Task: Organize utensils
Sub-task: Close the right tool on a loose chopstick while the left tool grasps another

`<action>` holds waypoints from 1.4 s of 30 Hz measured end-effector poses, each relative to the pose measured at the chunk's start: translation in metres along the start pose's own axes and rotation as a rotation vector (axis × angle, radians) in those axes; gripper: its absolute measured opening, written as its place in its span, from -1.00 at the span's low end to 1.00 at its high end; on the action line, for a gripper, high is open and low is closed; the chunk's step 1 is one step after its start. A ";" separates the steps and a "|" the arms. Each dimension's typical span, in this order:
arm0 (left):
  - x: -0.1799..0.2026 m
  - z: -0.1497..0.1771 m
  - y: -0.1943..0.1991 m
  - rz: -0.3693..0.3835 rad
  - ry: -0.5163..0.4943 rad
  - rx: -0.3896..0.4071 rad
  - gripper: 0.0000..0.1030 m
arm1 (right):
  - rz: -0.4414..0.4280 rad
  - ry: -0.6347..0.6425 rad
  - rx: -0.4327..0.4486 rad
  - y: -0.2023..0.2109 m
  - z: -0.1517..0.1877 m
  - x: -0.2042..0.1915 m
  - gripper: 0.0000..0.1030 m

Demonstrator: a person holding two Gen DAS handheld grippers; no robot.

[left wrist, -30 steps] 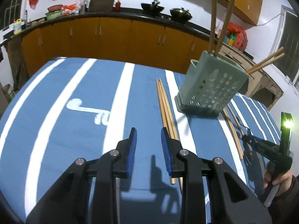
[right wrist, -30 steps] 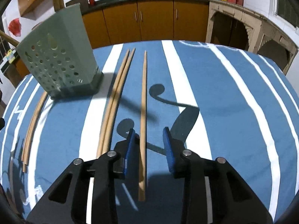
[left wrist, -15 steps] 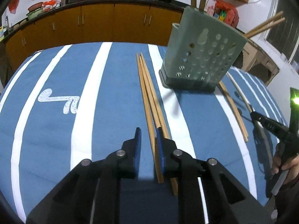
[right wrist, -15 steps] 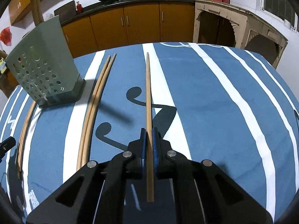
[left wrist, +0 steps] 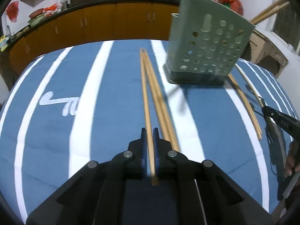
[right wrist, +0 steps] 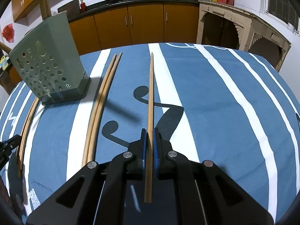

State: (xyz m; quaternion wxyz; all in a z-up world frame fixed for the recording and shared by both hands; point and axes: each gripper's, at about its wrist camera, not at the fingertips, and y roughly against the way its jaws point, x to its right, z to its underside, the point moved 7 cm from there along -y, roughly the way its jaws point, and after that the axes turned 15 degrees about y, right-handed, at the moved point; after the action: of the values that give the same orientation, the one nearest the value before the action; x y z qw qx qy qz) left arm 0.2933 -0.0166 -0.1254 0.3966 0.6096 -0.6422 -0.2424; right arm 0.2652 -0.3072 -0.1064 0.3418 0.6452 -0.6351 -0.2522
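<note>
Clamping a single wooden chopstick (left wrist: 148,112) between its blue pads, the left gripper (left wrist: 150,146) has its jaws drawn narrow around the stick's near part, and the stick's butt end juts back past the pads. To the left of the green perforated holder (left wrist: 208,50) that stick runs away across the blue striped tablecloth (left wrist: 56,131); just beside it on its right lie two more chopsticks (left wrist: 161,108) side by side, their near ends hidden behind the gripper body. The holder stands on the cloth with several sticks rising out of it, their upper parts cut off by the frame edge. To the right of the holder another pair (left wrist: 243,101) lies on the cloth, and the other gripper's black tip covers part of it; motion blur softens this view. In the right wrist view the same holder (right wrist: 46,63) stands at far left, a pair (right wrist: 101,103) lies just to its right, and farther right the right gripper (right wrist: 149,146) pinches one chopstick (right wrist: 151,97) with jaws nearly closed on it. Whether either held stick touches the cloth cannot be told.
</note>
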 end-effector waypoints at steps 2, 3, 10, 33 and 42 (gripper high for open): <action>-0.009 -0.004 0.001 -0.017 0.025 0.005 -0.85 | -0.026 0.009 0.002 0.001 0.000 -0.004 -0.85; -0.015 -0.006 0.001 -0.025 0.038 0.007 -0.85 | -0.036 0.018 0.005 0.002 0.001 -0.007 -0.85; -0.045 -0.013 0.006 -0.034 0.077 0.007 -0.85 | -0.053 0.023 0.022 0.005 0.003 -0.017 -0.85; -0.045 -0.009 0.008 -0.010 0.076 0.034 -0.77 | -0.032 0.031 0.029 0.007 0.004 -0.018 -0.84; -0.041 -0.008 0.007 -0.013 0.059 0.034 -0.67 | -0.031 0.032 0.028 0.006 0.004 -0.019 -0.83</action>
State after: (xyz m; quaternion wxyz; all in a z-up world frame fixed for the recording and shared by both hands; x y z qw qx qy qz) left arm 0.2933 0.0261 -0.1241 0.4032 0.6273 -0.6302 -0.2162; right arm 0.2571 -0.2889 -0.1059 0.3389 0.6636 -0.6229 -0.2382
